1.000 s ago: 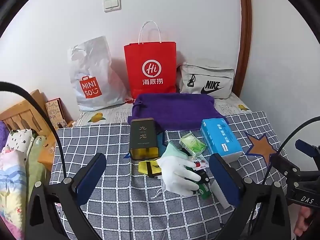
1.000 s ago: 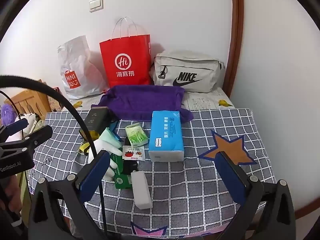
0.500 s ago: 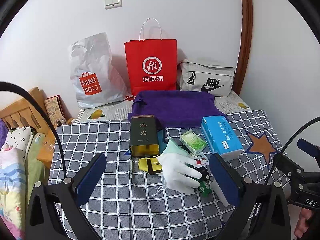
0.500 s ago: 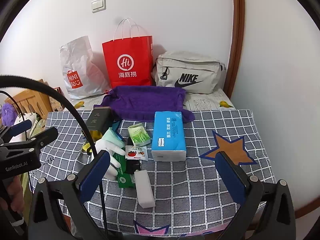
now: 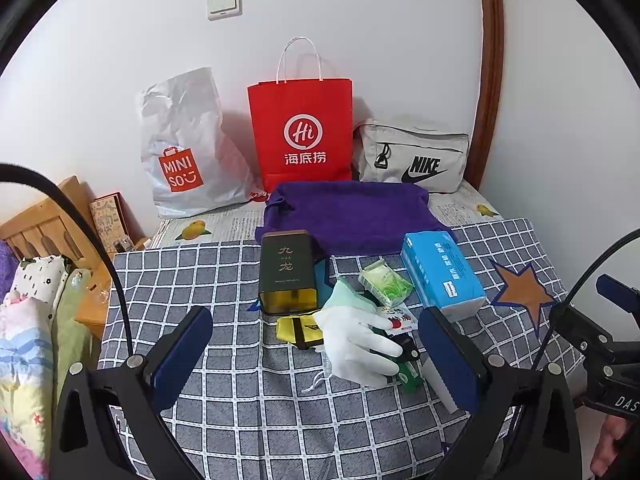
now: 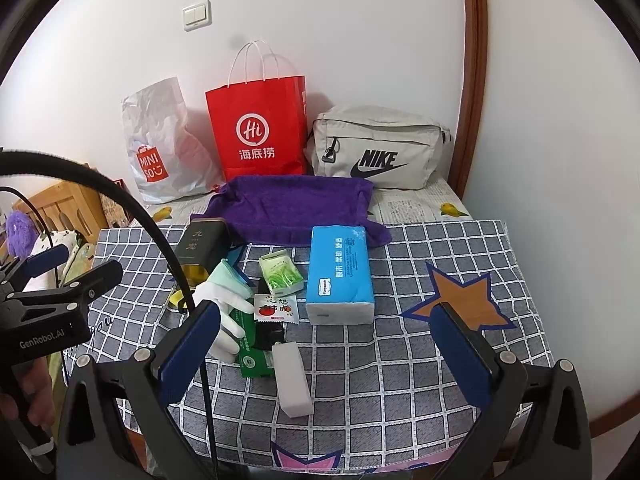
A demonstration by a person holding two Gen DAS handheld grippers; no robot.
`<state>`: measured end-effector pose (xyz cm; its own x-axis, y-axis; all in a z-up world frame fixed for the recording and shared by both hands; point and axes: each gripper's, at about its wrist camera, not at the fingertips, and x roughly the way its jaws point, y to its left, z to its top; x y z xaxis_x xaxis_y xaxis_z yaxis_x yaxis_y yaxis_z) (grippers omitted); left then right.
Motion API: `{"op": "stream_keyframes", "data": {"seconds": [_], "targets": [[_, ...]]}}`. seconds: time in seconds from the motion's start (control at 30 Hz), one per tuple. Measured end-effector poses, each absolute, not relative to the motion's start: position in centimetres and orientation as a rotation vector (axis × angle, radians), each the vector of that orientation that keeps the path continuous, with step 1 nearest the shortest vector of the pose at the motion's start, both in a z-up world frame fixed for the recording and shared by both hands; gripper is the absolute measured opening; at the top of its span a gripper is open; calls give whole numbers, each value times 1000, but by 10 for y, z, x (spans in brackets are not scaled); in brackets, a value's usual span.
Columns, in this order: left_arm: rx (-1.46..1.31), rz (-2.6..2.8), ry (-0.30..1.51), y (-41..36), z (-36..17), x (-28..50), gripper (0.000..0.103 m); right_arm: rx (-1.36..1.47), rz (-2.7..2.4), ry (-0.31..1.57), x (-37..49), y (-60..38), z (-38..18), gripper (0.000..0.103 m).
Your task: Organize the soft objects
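Note:
A white glove (image 5: 356, 340) lies mid-table on a pile of small packets; it also shows in the right wrist view (image 6: 224, 312). A blue tissue pack (image 5: 442, 276) (image 6: 340, 276) lies to its right. A purple towel (image 5: 352, 216) (image 6: 292, 208) is spread behind. A white sponge block (image 6: 294, 378) lies near the front. My left gripper (image 5: 316, 360) is open and empty, hovering before the glove. My right gripper (image 6: 326, 354) is open and empty above the table's front.
A dark tin (image 5: 286, 272), yellow pouch (image 5: 298, 330) and green packets (image 5: 386, 288) (image 6: 250, 346) sit by the glove. Miniso bag (image 5: 184, 152), red paper bag (image 5: 302, 132) and Nike bag (image 5: 412, 156) stand at the wall. Bedding (image 5: 24, 320) lies left of the checked tablecloth (image 5: 200, 276).
Both grippers have drawn back and risen slightly, so the table sits a little lower and farther in both views. Nothing on the table has moved.

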<state>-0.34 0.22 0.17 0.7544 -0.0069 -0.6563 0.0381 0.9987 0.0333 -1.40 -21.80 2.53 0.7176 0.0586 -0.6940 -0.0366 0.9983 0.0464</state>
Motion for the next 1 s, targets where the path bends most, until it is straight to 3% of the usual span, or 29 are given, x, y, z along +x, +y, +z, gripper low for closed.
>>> {"op": "stream_keyframes", "data": {"seconds": [1.0], "targets": [[45, -19, 719, 2, 2, -4, 103, 24, 46, 756, -14, -219, 31, 103]]}}
